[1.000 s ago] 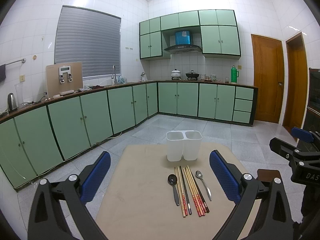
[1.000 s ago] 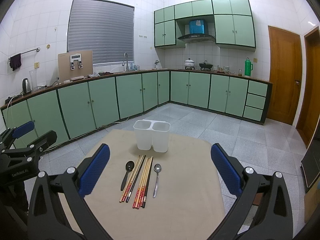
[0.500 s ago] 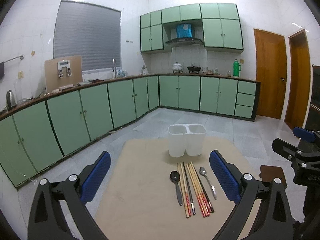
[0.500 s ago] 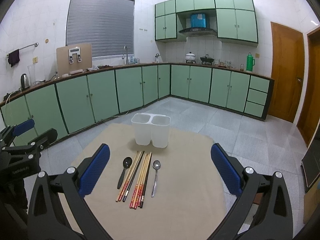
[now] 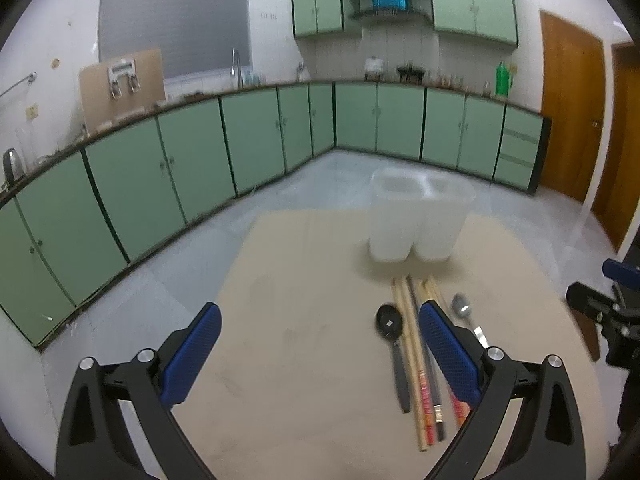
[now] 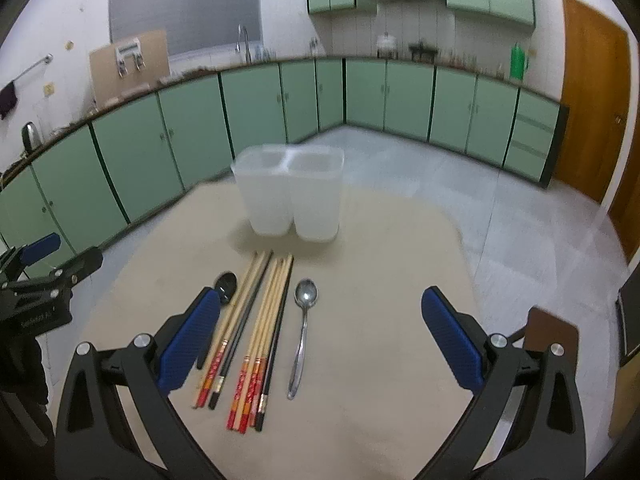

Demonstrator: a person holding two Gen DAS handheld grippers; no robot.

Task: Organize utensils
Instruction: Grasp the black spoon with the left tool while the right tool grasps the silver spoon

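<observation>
Stretching across a green-cabinet kitchen (image 6: 256, 112) with a grey tiled floor (image 6: 500, 208), the beige worktop (image 6: 380, 280) carries a white two-compartment holder (image 6: 290, 196). Chopsticks (image 6: 264, 320), a black spoon (image 6: 226, 282) and a metal spoon (image 6: 305, 320) lie before it. Right gripper (image 6: 320, 340) hovers wide open, empty, over them; left gripper (image 5: 320, 356) is equally open, utensils just right.

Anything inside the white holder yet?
Both compartments of the white holder look empty at the top; its frosted walls hide the bottoms. Chopsticks and both spoons still lie on the table.
</observation>
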